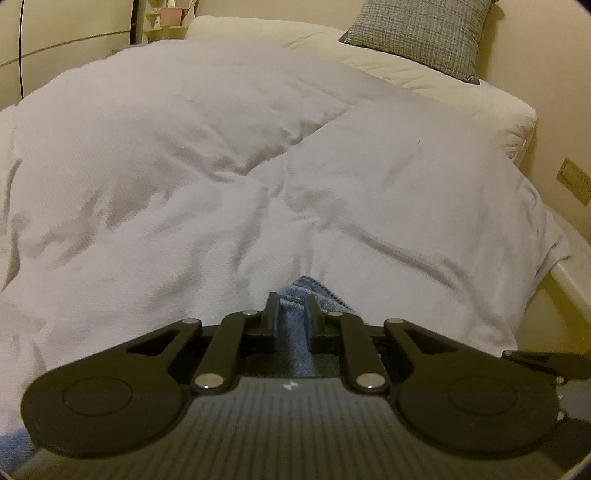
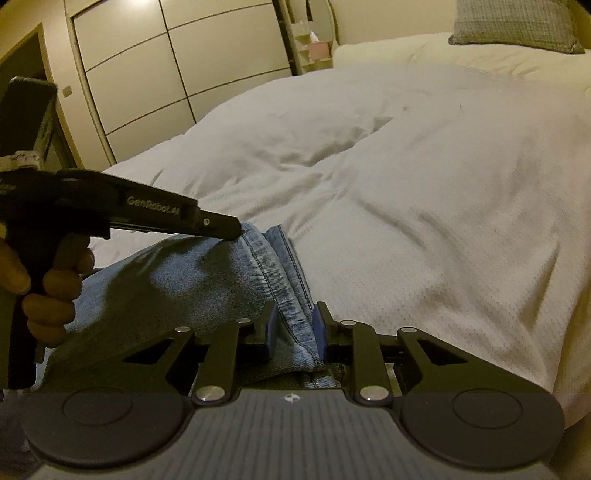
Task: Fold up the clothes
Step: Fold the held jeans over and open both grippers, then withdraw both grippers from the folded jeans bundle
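Note:
A pair of blue jeans [image 2: 221,280] lies at the near edge of a white duvet [image 2: 424,184]. My right gripper [image 2: 293,325] is shut on a hemmed edge of the jeans. My left gripper [image 1: 291,314] is shut on another part of the jeans [image 1: 314,291], with denim bunched between its pads. In the right wrist view the left gripper [image 2: 232,230] comes in from the left, its tip on the denim, held by a hand [image 2: 51,288]. Most of the jeans are hidden below both grippers.
The white duvet [image 1: 221,166] covers the bed. A grey checked pillow [image 1: 424,33] rests at the head against the wall. Wardrobe doors [image 2: 166,66] stand beyond the bed's far side, with a small shelf [image 2: 314,44] beside them. A wall socket [image 1: 574,181] is at right.

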Available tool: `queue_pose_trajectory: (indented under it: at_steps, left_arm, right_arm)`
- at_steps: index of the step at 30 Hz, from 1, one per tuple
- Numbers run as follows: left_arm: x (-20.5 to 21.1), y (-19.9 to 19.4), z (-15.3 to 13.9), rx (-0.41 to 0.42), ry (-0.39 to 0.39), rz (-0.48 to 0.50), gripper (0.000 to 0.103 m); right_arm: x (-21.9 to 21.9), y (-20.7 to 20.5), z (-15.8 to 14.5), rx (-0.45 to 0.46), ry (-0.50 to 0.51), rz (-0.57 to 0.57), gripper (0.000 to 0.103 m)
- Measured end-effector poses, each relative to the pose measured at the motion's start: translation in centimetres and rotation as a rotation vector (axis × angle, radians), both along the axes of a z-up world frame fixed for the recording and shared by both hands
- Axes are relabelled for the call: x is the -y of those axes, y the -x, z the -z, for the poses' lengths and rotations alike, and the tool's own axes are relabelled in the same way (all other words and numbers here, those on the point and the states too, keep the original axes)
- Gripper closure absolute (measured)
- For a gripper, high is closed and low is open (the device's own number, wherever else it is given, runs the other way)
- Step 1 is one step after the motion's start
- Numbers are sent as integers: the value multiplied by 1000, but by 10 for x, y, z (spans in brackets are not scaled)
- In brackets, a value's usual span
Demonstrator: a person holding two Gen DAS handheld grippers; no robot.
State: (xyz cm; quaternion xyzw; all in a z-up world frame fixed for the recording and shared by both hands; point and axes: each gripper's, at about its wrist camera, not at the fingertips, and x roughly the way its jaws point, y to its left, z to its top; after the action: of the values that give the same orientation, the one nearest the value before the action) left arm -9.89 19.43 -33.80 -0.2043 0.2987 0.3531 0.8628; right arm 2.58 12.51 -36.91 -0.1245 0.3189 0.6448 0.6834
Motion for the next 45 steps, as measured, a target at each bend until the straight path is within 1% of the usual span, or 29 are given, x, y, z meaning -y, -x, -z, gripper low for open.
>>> queue_pose_trajectory:
  at_steps: [3,6,9,10,13,14,15,16,17,20,22,24,25,26,27,28,29,31,32,33,36,38,39,40,42,43,45]
  left_arm:
    - [0,2,3,8,-9,6,90]
    - [-1,5,2,27,1,-7,90]
    - [5,18,-9,37,14,-63,91]
    - [10,28,-14,41,17,-90,92]
    - [34,69,-31,50,31,-195,92]
    - [42,91,-37,54,34,-231,92]
    - [50,114,-42,57,35,-267,92]
    - [59,143,-48,49,26,-318,92]
    - [69,167,-52,45,14,-362,92]
    - [103,232,-55,31,-9,-498,92]
    - [120,265,-45,11,5,-571,92]
    - [127,287,-26,-17,53,-630,92]
    - [127,298,-12,-35,85,-661,92]
    - [127,307,0,-36,107,-684,98]
    - [130,316,4,-6,129,-703,101]
    - [133,325,7,28,151,-722,100]
    - [138,331,4,49,148,-734,100]
    - [151,338,-9,41,110,-747,99]
    - [158,341,-16,35,91,-753,96]
    - [164,345,-20,36,83,-758,90]
    - [186,361,-22,46,115,-757,90]
    - [197,371,-19,45,153,-760,90]
    - [201,376,-16,44,176,-765,90]
    - [204,381,-12,55,196,-773,90]
    - [211,391,-7,102,217,-780,90]
    - [213,395,-4,131,231,-778,89]
    - [214,398,1,146,242,-782,89]
  right_arm:
    - [-1,1,1,9,-1,0,79]
    - [-2,2,2,18,-2,-1,79]
    - [-3,2,1,28,5,-3,79]
    - [-4,2,-1,31,10,-5,79]
    - [-6,2,-6,45,24,-10,77]
    - [-6,2,-8,53,30,-1,69]
    - [-7,3,-10,63,35,13,58]
    - [-7,3,-12,72,41,27,57]
    - [-4,4,-16,80,35,40,59]
    - [22,22,-40,150,-72,48,57]
    - [38,37,-48,146,-115,8,57]
    - [45,51,-43,144,-96,-43,58]
    - [43,57,-35,160,-62,-58,58]
    - [39,62,-24,187,-24,-65,58]
    - [36,65,-17,212,-9,-71,58]
    - [36,67,-18,224,-7,-72,58]
    - [37,68,-23,230,-7,-71,58]
    - [43,74,-33,236,-22,-74,57]
    - [50,79,-39,232,-45,-81,56]
    - [57,84,-46,229,-68,-88,51]
    - [81,118,-53,230,-109,-162,39]
    - [98,158,-48,267,-107,-273,39]
    - [107,180,-43,302,-106,-335,39]
    - [117,205,-37,352,-112,-410,38]
    - [137,252,-27,462,-138,-571,33]
    - [146,271,-23,522,-162,-634,32]
    - [161,307,-14,647,-220,-743,27]
